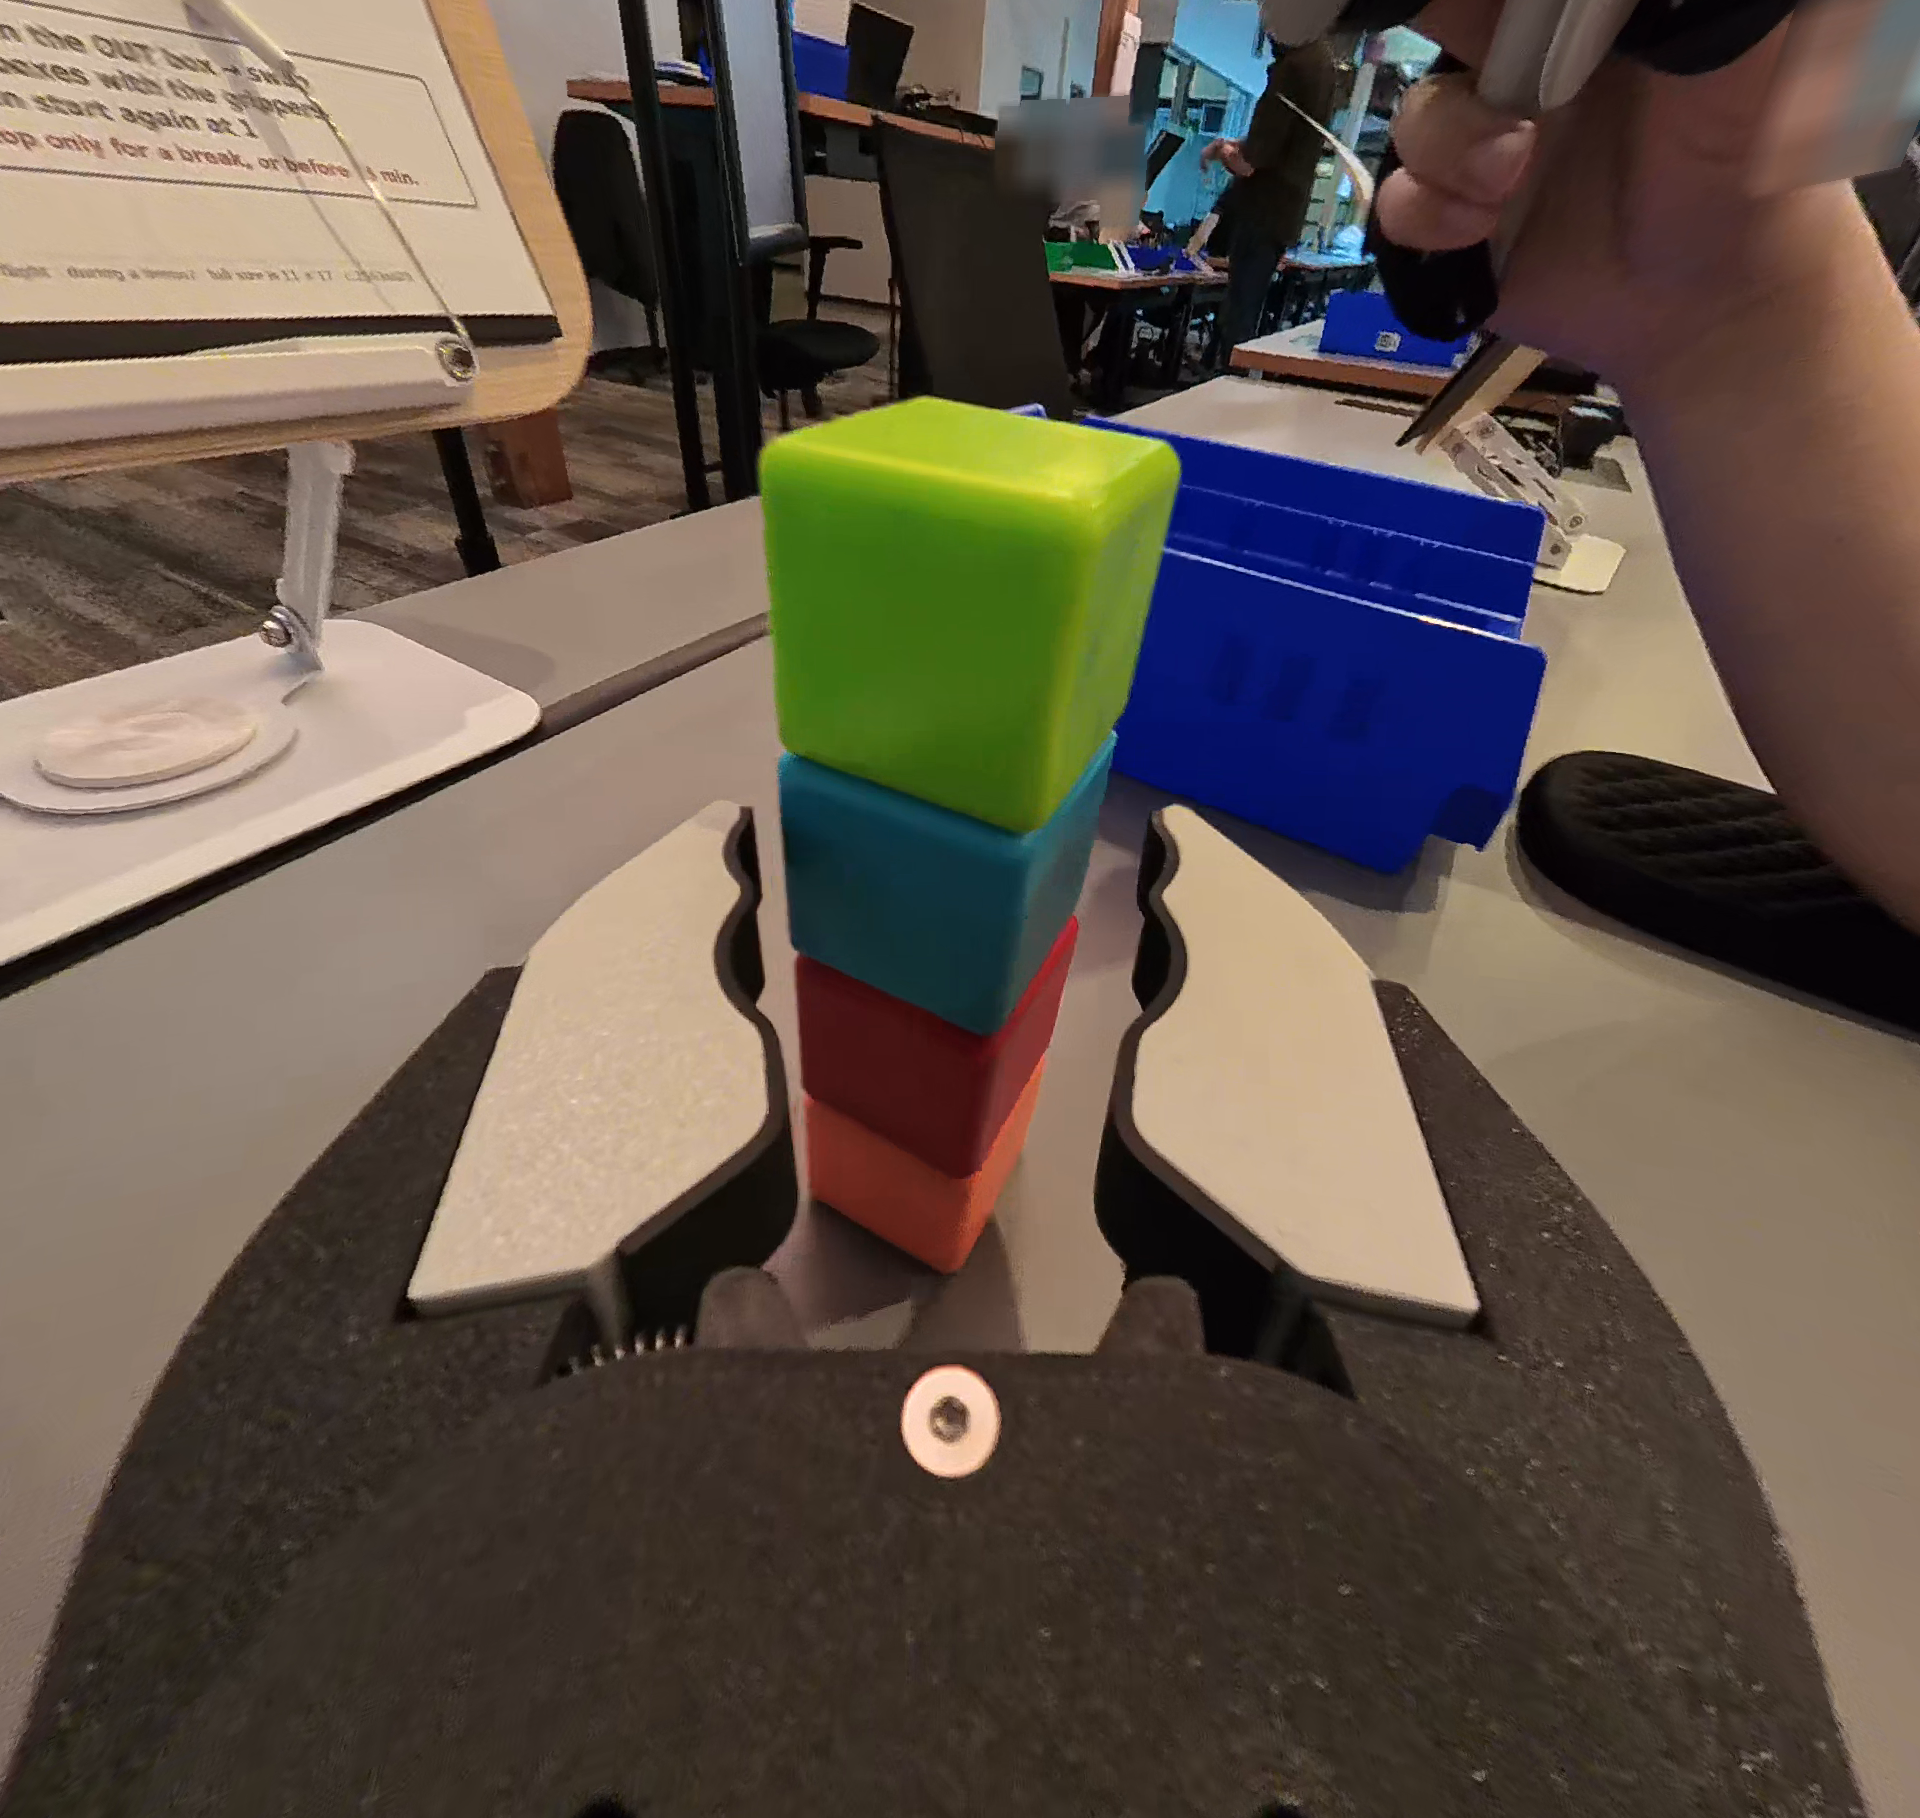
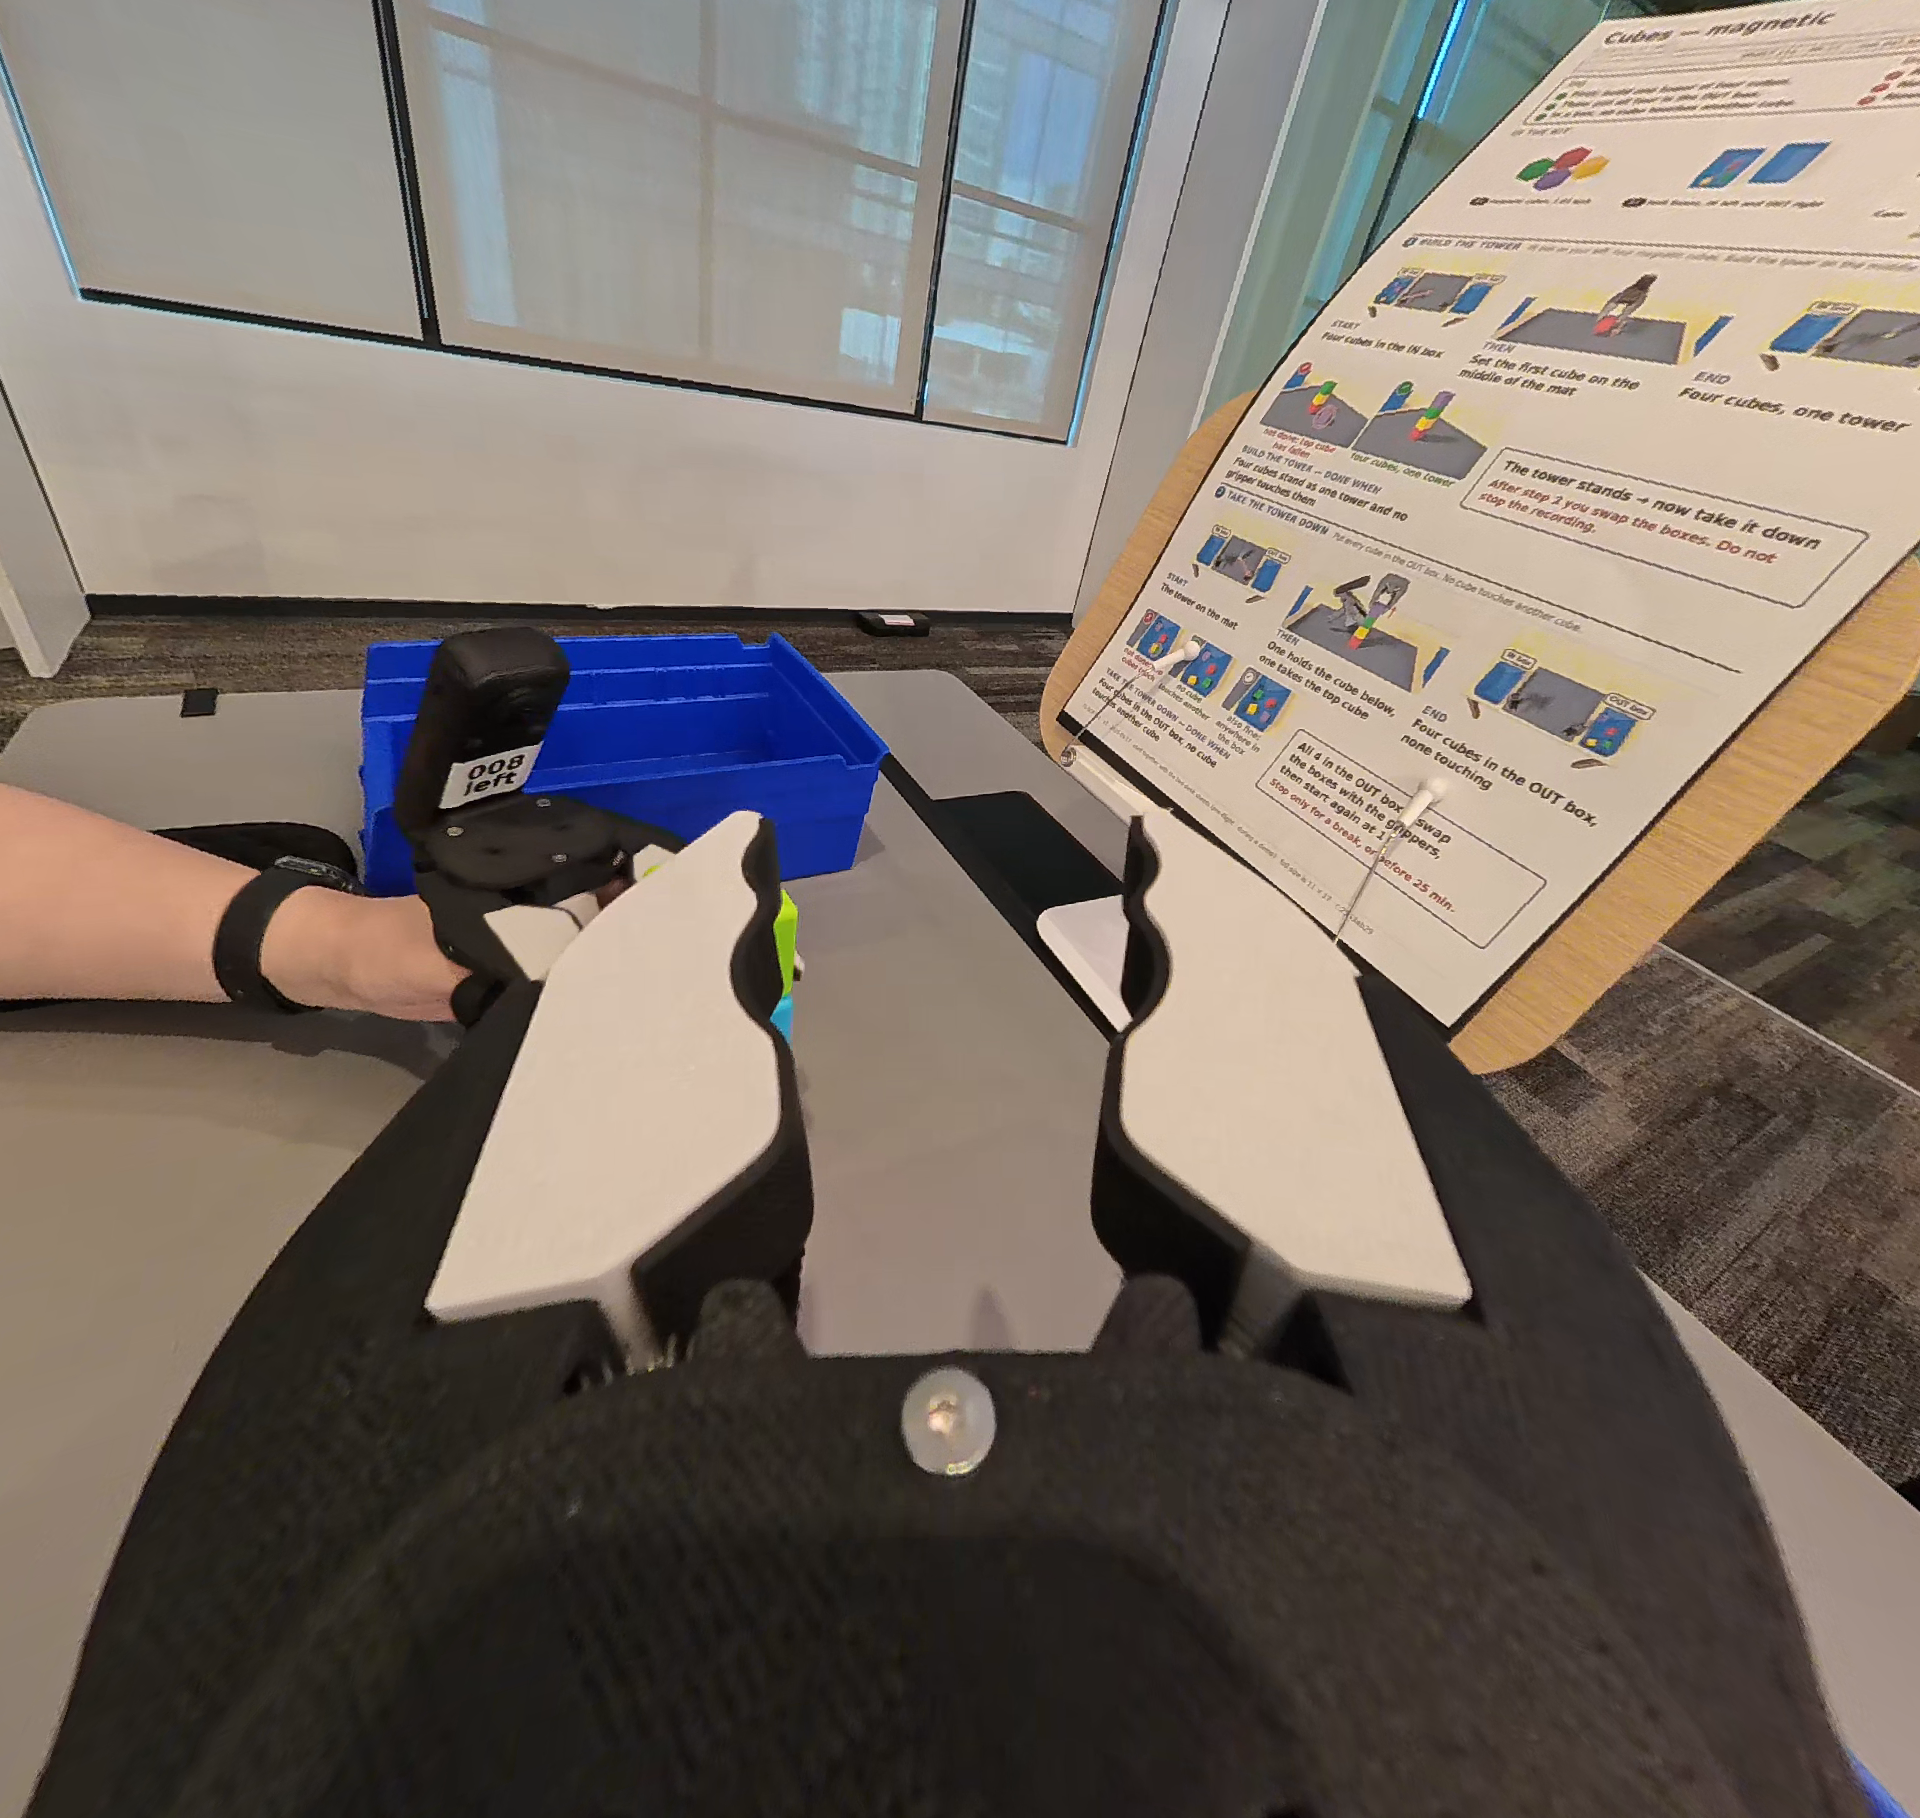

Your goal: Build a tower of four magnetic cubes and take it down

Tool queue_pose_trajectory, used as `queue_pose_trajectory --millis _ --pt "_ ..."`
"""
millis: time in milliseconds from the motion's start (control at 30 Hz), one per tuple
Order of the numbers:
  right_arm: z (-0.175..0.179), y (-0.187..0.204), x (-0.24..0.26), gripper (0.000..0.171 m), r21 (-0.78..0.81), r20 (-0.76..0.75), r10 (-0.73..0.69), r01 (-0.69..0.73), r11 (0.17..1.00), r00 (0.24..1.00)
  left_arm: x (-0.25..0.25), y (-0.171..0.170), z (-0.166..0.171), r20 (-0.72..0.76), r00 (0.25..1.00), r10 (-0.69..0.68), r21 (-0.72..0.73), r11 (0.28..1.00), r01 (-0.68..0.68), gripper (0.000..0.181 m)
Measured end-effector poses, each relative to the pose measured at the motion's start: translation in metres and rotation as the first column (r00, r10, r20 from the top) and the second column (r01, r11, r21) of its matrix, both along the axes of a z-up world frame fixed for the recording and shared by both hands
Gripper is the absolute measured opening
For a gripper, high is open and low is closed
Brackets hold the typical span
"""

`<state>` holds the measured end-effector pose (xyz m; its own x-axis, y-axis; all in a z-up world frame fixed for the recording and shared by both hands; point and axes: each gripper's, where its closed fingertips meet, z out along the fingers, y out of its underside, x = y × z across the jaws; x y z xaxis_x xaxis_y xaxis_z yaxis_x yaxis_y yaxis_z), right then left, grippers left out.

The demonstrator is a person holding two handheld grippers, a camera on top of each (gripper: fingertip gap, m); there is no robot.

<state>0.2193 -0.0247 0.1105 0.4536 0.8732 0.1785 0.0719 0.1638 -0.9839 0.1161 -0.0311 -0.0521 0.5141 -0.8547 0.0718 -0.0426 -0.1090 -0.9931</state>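
The tower stands complete on the grey mat (image 1: 312, 1093): orange cube (image 1: 914, 1192) at the base, then red cube (image 1: 925, 1062), teal cube (image 1: 914, 895) and green cube (image 1: 945, 605) on top. The upper cubes sit slightly twisted from the lower ones.

The left gripper (image 1: 945, 885) is spread, its fingers flanking the lower cubes with a gap on each side — nothing pinched. The right gripper (image 2: 945, 895) is likewise spread and empty, off to the side of the stack. A blue bin (image 1: 1330, 688) sits just behind the tower.

Assessment: the cubes look like hard, smooth, light plastic — stiff but likely slippery. Magnets should resist separation, so grip flat opposite faces squarely, one gripper bracing the cube below while the other lifts the green.
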Motion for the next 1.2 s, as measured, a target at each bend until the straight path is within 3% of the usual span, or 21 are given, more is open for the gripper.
queue_pose_trajectory --millis 167,333,533,600,700,833,1000,1200 --pt "-0.001 0.001 0.000 0.065 -0.006 0.002 0.001 -0.001 1.000 1.000 0.001 0.003 0.001 0.013 1.000 -0.018 0.006 1.000 0.018 0.057" --pt "-0.004 0.001 -0.003 0.065 -0.011 0.015 0.006 -0.005 1.000 1.000 0.000 0.003 0.001 0.004 1.000 -0.011 0.009 1.000 0.011 0.056" --pt "-0.009 -0.001 -0.009 0.065 -0.015 0.042 0.015 -0.014 1.000 0.999 -0.004 0.004 0.001 -0.014 0.994 0.109 -0.032 0.993 -0.110 0.056" --pt "-0.011 -0.001 -0.011 0.064 -0.018 0.050 0.019 -0.018 1.000 0.999 0.001 0.002 0.002 -0.013 0.996 0.086 0.000 0.996 -0.086 0.056" --pt "-0.014 -0.002 -0.017 0.064 -0.033 0.053 0.039 -0.037 0.999 0.998 0.004 0.002 0.006 0.045 0.997 0.055 0.017 0.998 -0.055 0.072" --pt "-0.021 -0.008 -0.036 0.065 -0.068 0.045 0.108 -0.105 0.992 0.993 0.006 0.003 0.006 0.023 1.000 0.018 0.027 0.999 -0.019 0.058" --pt "-0.042 -0.018 -0.073 0.067 -0.165 0.005 0.242 -0.238 0.957 0.970 0.007 0.000 0.006 0.026 1.000 -0.012 0.049 0.999 0.011 0.057" --pt "-0.092 -0.016 -0.100 0.072 -0.267 0.119 0.298 -0.259 0.928 0.947 0.010 -0.005 0.005 0.034 0.997 -0.063 0.036 0.997 0.062 0.056"
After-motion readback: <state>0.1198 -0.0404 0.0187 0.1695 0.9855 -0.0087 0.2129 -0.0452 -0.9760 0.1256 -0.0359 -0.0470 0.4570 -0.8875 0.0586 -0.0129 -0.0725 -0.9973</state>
